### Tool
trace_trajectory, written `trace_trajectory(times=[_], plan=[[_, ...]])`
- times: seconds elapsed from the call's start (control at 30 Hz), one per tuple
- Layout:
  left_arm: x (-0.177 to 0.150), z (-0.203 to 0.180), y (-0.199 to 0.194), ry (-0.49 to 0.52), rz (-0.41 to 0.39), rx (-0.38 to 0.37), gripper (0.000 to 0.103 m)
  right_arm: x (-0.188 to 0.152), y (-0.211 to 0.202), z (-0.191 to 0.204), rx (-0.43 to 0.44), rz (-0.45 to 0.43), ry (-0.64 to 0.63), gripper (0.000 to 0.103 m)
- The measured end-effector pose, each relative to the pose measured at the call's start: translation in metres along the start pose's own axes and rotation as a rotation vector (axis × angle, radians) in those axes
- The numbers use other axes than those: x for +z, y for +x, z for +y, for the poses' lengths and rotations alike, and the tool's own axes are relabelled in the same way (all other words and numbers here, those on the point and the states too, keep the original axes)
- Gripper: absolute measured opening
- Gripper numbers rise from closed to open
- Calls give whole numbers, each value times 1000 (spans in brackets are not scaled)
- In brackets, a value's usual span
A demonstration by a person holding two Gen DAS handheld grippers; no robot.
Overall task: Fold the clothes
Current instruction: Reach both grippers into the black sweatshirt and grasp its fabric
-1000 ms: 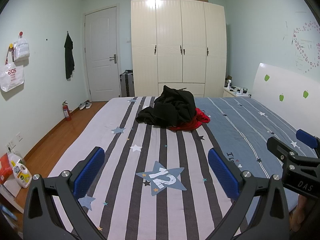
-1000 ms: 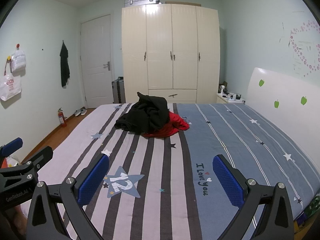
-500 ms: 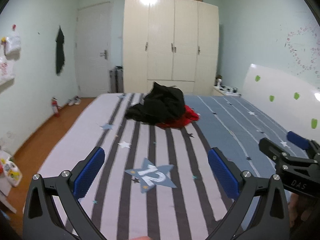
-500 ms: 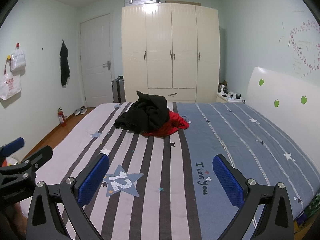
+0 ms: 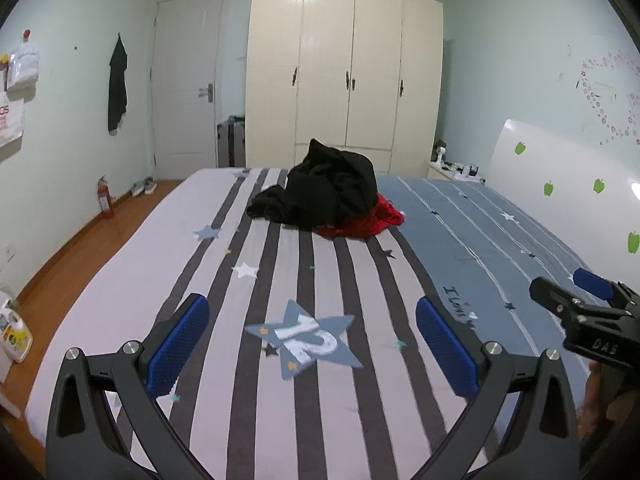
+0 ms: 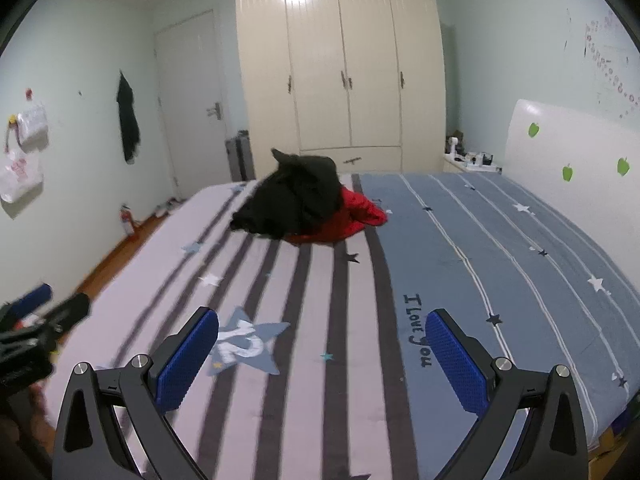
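The near half of the bed (image 5: 280, 420) lies flat and bare from the left gripper (image 5: 312, 344) and the right gripper (image 6: 322, 354) up to the clothes (image 5: 320, 200), so there is open room ahead of both. The clothes pile is the only thing standing on the cover, near the far edge. Both grippers hold their jaws wide with nothing between. Each sits just beside the other, crowding the gap between them. The headboard (image 5: 560, 168) walls the right side. On the left the floor (image 5: 80, 248) is open; the bottles (image 5: 14, 330) at the near corner may narrow it.
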State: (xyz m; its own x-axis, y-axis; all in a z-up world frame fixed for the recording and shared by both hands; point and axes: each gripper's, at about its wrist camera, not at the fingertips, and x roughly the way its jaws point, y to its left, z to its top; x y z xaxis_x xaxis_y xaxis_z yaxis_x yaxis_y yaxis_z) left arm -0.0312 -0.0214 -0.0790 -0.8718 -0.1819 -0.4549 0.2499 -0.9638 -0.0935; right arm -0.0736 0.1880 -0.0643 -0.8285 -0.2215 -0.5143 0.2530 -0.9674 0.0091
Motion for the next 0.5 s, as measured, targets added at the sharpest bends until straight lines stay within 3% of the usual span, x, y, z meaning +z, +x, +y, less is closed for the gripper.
trace_trajectory(times=[0.07, 0.2, 0.5], plan=[[-11, 1, 26, 15, -9, 40, 102, -9, 24, 0, -32, -16, -30, 103], [-34, 4, 108, 30, 22, 30, 102, -25, 93, -7, -58, -29, -23, 103], [-46, 1, 296, 55, 16, -20, 102, -25, 299, -37, -13, -16, -19, 103]])
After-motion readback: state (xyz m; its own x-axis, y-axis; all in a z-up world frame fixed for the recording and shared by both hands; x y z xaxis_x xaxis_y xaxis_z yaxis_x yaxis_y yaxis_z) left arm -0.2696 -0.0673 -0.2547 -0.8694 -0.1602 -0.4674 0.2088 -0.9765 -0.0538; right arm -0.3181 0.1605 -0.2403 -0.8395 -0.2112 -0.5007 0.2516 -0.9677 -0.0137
